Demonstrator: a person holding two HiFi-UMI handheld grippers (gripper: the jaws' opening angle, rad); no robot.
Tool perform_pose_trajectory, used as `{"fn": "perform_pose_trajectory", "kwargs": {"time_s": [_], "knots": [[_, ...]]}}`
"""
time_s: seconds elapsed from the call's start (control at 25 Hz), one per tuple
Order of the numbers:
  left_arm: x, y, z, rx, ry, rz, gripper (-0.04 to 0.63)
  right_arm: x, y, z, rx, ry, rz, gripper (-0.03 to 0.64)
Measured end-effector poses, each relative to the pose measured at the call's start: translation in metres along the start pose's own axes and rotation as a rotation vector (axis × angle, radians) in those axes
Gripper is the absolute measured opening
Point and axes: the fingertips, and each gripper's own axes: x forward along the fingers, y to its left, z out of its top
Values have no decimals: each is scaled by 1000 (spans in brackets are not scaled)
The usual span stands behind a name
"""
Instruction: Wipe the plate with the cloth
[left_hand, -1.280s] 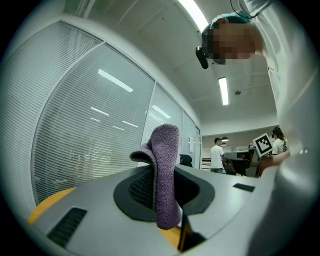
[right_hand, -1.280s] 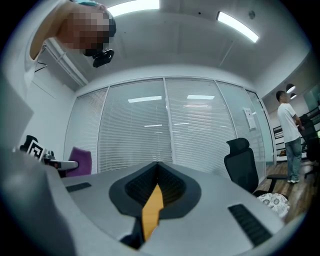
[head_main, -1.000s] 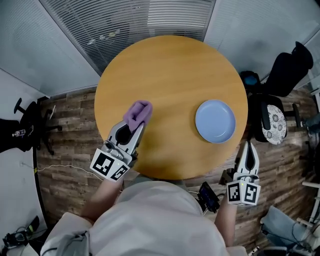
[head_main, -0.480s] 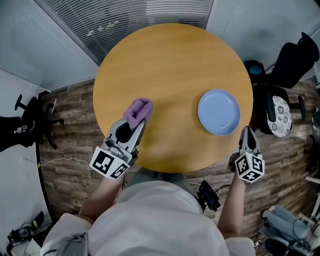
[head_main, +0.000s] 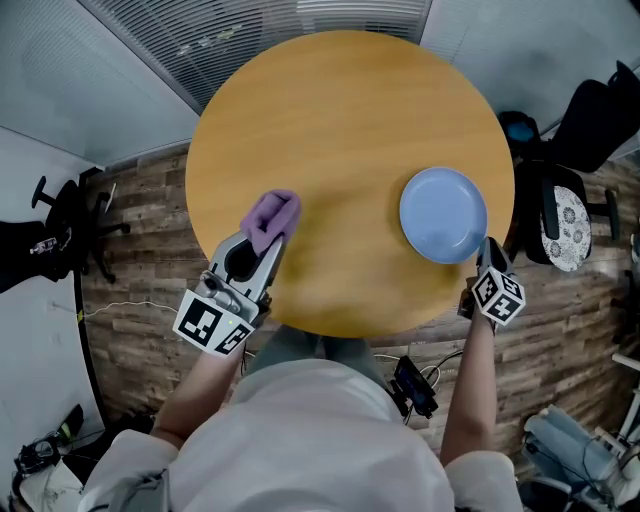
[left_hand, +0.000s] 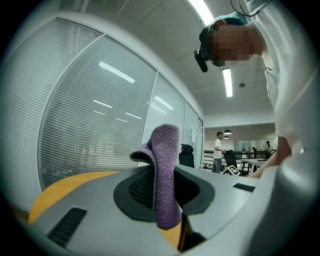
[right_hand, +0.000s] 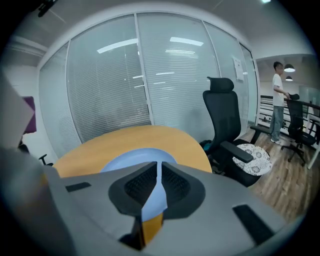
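A round light-blue plate lies on the right side of the round wooden table. The purple cloth is pinched in my left gripper, which hovers over the table's near left part. In the left gripper view the cloth stands up folded between the jaws of that gripper. My right gripper is at the table's near right rim, just short of the plate's near edge. Its jaws are shut with nothing between them. The right gripper view shows the plate right beyond the right gripper.
A black office chair and a seat with a patterned cushion stand close to the table's right side. A black chair base sits on the wooden floor at the left. Glass walls with blinds lie beyond the table. A person stands far off.
My right gripper has moved from beside the person's body, over the floor, up to the table's rim by the plate. The left gripper with the cloth has hardly shifted.
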Motion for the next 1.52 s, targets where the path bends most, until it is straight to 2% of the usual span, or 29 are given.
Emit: {"fn": "perform_pose_trajectory", "kwargs": {"time_s": [0.16, 0.32, 0.48, 0.64, 1.12, 1.36, 1.52], "knots": [[0, -3, -1, 17, 9, 3, 64, 17, -17, -16, 56, 41, -4, 32], [-3, -4, -1, 21, 5, 15, 64, 29, -25, -30, 50, 86, -7, 97], [-7, -3, -3, 21, 11, 24, 64, 42, -25, -47, 60, 161, 7, 126], [-9, -7, -5, 30, 20, 26, 64, 51, -31, -58, 69, 230, -17, 156], [-13, -5, -2, 50, 23, 45, 64, 80, -33, -73, 101, 394, 9, 163], [-10, -2, -8, 39, 34, 52, 64, 82, -34, -74, 90, 438, -7, 156], [-5, 1, -7, 58, 33, 55, 64, 83, -34, -74, 96, 467, -1, 144]]}}
